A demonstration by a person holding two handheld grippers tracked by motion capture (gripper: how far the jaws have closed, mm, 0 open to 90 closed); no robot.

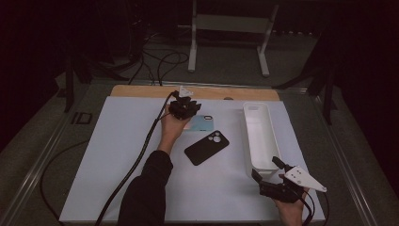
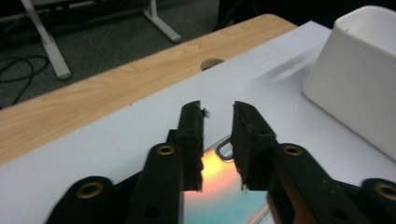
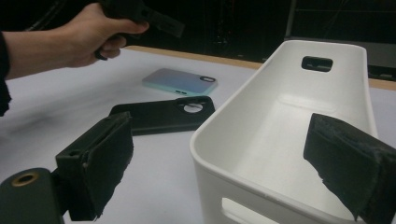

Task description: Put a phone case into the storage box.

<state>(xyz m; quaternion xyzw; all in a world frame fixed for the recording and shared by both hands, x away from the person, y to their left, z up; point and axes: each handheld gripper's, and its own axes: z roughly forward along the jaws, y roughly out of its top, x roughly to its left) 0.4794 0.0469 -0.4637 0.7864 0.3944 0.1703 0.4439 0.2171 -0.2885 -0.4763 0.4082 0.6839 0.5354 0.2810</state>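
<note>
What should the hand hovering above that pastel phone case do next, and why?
Probably lower the left gripper slightly until its narrowed jaws straddle the edge of the pale blue-and-peach phone case, then close. In the left gripper view the case lies flat on the white table cover just under the jaws, with nothing between them yet. The long white plastic bin looks empty.

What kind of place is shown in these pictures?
Probably a lab or recording studio, not a home: a table under a white sheet, dark surroundings, cables on the grey floor, and a white metal stand behind the table.
</note>
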